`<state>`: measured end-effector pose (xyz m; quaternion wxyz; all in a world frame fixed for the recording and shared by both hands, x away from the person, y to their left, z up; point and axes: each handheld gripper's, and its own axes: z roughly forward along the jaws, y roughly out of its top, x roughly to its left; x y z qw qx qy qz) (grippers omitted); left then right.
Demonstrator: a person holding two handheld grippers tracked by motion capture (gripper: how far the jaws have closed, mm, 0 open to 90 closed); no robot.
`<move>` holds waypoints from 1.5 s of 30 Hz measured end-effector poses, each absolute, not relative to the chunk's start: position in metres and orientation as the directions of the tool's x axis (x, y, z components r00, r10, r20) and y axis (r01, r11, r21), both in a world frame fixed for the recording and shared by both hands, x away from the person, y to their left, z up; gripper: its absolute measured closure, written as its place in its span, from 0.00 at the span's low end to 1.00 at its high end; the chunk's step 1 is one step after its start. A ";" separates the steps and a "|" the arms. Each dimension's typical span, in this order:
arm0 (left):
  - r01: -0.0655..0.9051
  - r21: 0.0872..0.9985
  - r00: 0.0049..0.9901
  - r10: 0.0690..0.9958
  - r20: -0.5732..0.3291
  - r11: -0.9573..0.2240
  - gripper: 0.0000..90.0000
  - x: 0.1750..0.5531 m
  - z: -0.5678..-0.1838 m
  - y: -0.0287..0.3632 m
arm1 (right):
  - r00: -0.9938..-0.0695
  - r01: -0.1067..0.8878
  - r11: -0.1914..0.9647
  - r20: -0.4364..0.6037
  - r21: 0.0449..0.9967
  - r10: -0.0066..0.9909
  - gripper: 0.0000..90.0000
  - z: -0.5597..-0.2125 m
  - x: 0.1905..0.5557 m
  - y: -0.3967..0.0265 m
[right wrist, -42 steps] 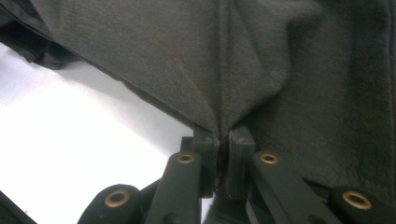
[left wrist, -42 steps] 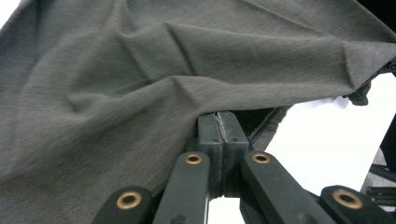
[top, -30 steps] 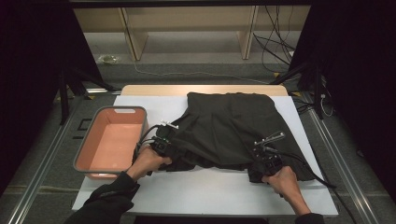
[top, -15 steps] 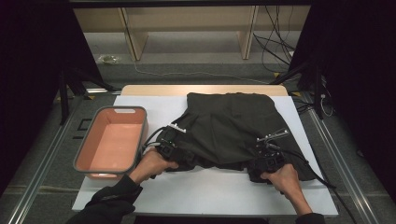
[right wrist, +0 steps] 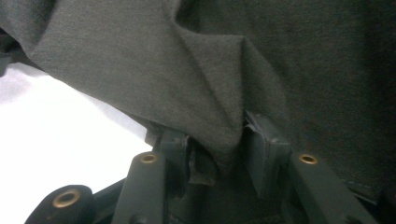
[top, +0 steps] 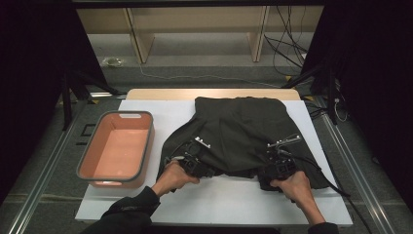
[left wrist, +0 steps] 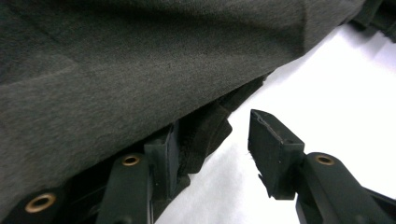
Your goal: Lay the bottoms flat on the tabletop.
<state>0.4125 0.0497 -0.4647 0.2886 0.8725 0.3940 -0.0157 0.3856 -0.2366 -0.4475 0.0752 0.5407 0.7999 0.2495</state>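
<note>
A dark grey garment (top: 238, 126) lies spread on the white table (top: 234, 200). My left gripper (top: 197, 161) sits at its front left hem. In the left gripper view the jaws (left wrist: 212, 128) have just been opening; the hem (left wrist: 205, 135) rests loosely against one jaw and the other stands free over the table. My right gripper (top: 276, 168) is at the front right hem. In the right gripper view its jaws (right wrist: 217, 135) have just been opening too, and a loose fold of the garment (right wrist: 187, 60) hangs between them without being pinched.
A salmon-coloured bin (top: 127, 113) with a grey rim stands empty at the table's left. Bare white table runs along the front edge. Cables (top: 336, 187) trail off the right side, and a wooden shelf frame (top: 195, 29) stands on the floor beyond the table.
My left hand has slid to the right along the front of the garment, drawing its left edge inward. Both grippers' jaws have spread apart. The right hand has stayed put.
</note>
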 end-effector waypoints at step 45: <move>0.705 0.591 0.669 0.643 -0.373 -0.392 0.95 0.410 -0.435 0.104 | -0.493 0.810 0.367 0.193 0.456 0.848 0.95 -0.442 0.344 -0.218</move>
